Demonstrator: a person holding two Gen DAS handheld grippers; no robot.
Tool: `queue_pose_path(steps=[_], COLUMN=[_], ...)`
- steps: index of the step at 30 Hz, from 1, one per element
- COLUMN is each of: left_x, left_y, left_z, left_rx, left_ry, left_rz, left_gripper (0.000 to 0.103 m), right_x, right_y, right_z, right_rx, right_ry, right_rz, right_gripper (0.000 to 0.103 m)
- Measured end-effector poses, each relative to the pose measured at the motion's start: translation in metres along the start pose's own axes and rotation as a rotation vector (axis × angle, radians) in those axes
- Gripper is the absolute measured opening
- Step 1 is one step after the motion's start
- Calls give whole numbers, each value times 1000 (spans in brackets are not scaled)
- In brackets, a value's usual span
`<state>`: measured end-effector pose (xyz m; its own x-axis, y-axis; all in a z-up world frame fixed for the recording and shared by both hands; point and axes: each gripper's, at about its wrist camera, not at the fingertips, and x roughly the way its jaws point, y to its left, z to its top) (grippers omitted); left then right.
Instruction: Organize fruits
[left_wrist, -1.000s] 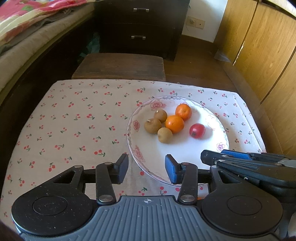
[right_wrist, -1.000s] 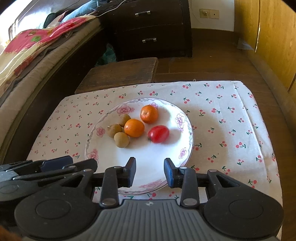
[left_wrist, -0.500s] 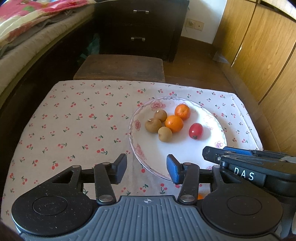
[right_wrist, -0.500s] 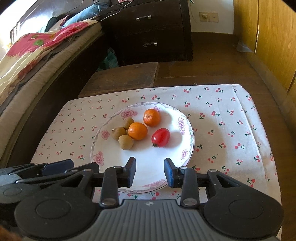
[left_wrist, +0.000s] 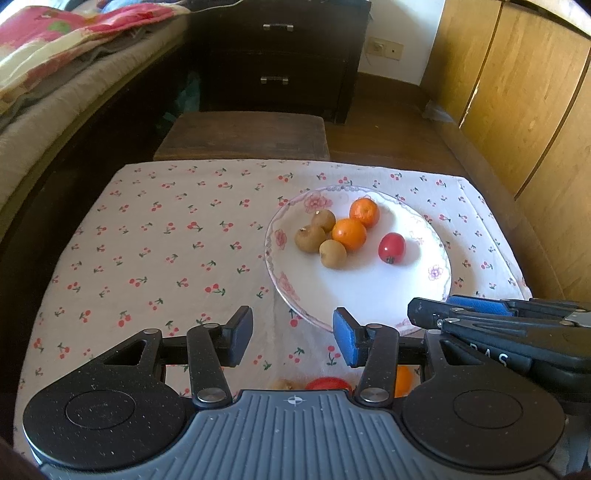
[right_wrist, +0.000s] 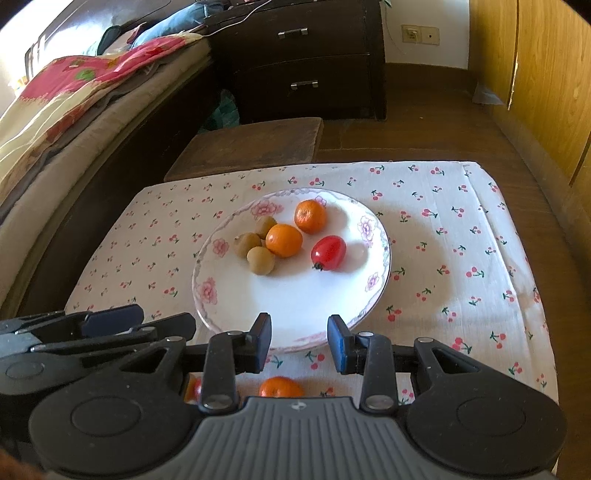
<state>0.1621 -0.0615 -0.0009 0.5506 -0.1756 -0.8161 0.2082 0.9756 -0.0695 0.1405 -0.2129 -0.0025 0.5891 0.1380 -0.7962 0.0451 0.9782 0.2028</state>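
Fruit sits together on my floral-rimmed plate (right_wrist: 380, 243), which rests on the cherry-print cloth (left_wrist: 155, 236): two mandarins (right_wrist: 283, 240), three brown longan-like fruits (right_wrist: 260, 260) touching them, and one red cherry tomato (right_wrist: 328, 252) a little apart to the right. Both my tools hover over the plate's near rim. My left gripper (left_wrist: 293, 338) stands spread with nothing between its pads; my right gripper (right_wrist: 300, 341) has a narrower gap, also empty. More fruit lies on the cloth just below my tools, mostly hidden: an orange one (right_wrist: 280, 387) and a red one (left_wrist: 327, 383), cut off by the gripper bodies.
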Motion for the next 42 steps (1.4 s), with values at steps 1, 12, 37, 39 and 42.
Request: queue_pose_path(steps=[1,12,37,39,42], left_x=[-1,-9,-20,-20,-20], left_y=[0,4,4,4,4], left_z=[-1,-9,-28,-29,-32], left_rx=[3,17,50,55,62], left_ry=[0,-3,17,18,23], left_rz=[0,13,37,40,40], left_gripper=[57,57,55,54,54], right_x=[-1,-8,-14,-14,-13], right_y=[1,9,17,17,18], right_z=[-1,-12,-31,-32,-33], right_rx=[-3,-10,-26,-31,-39], right_ry=[1,5,42,46,52], right_rz=[0,1,0,1,0], right_gripper=[35,35,35,35,35])
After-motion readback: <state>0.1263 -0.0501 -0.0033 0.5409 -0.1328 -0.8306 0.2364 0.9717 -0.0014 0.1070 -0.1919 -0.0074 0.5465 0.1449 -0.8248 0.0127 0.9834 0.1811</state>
